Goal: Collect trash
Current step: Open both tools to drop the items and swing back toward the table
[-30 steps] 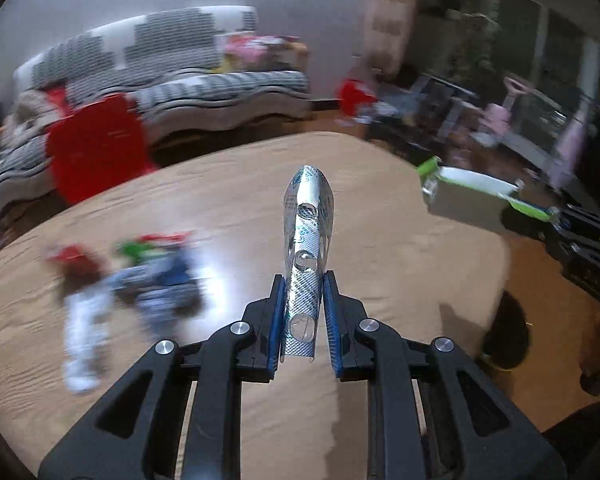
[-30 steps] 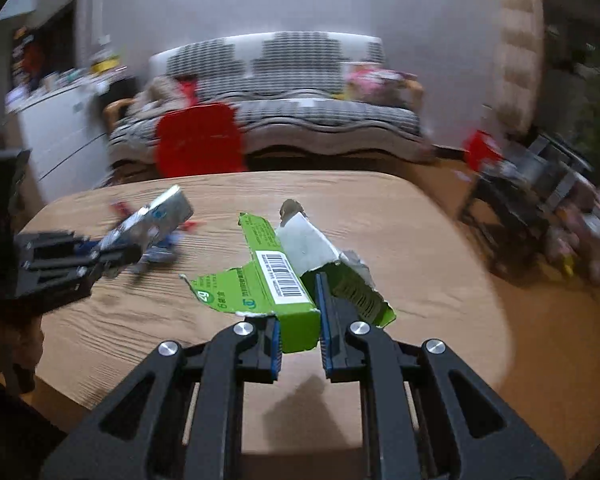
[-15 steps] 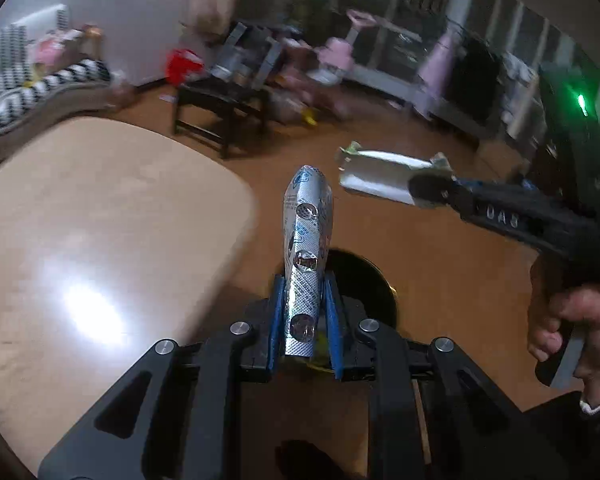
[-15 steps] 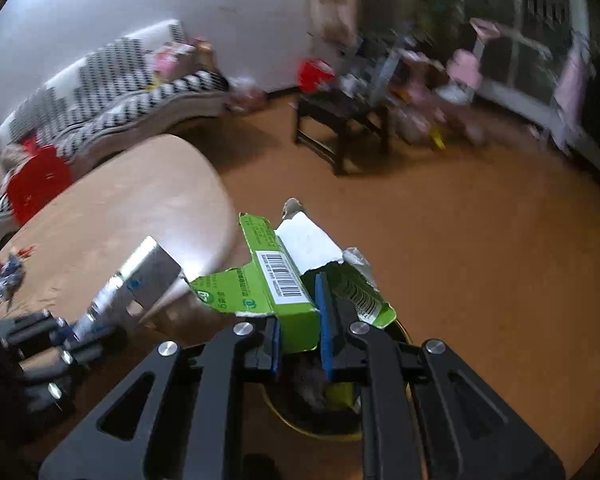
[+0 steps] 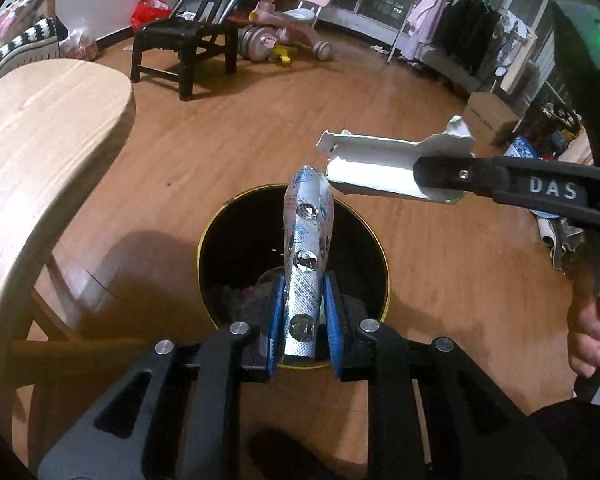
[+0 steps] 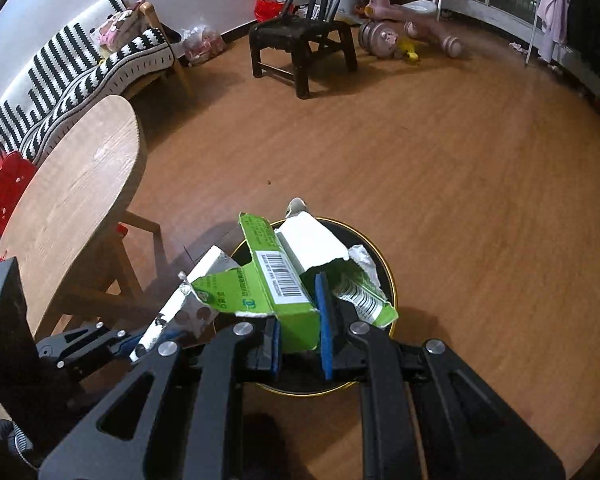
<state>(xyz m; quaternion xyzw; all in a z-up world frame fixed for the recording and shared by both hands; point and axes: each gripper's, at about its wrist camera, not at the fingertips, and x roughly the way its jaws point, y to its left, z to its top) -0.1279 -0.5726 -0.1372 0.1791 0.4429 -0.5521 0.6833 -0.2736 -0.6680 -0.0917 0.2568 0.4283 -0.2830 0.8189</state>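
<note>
Trash here is 2 pieces, both hanging over the black bin [image 5: 236,240] with the gold rim: a silver blister pack [image 5: 306,256] pinched upright in the left gripper [image 5: 303,312], and a torn green carton [image 6: 268,280] clamped in the right gripper [image 6: 298,328].

The likeliest slip, as I judge it, is a miss on release. In the left wrist view the carton reaches out from 3 o'clock and its far end sits near the bin's rim at 1 o'clock, so it could tip onto the floor rather than fall in. The carton is light, ragged and open, so it may flutter or catch on a pad. The blister pack's tip seems close to the carton's end; they could knock together if both are let go at once.

The bin stands on a wooden floor [image 6: 440,152], beside a round wooden table [image 6: 72,184] at 9 o'clock. Beyond are a dark chair [image 6: 300,36], a striped sofa [image 6: 72,64], a pink tricycle [image 6: 412,16] and hanging clothes [image 5: 448,12].
</note>
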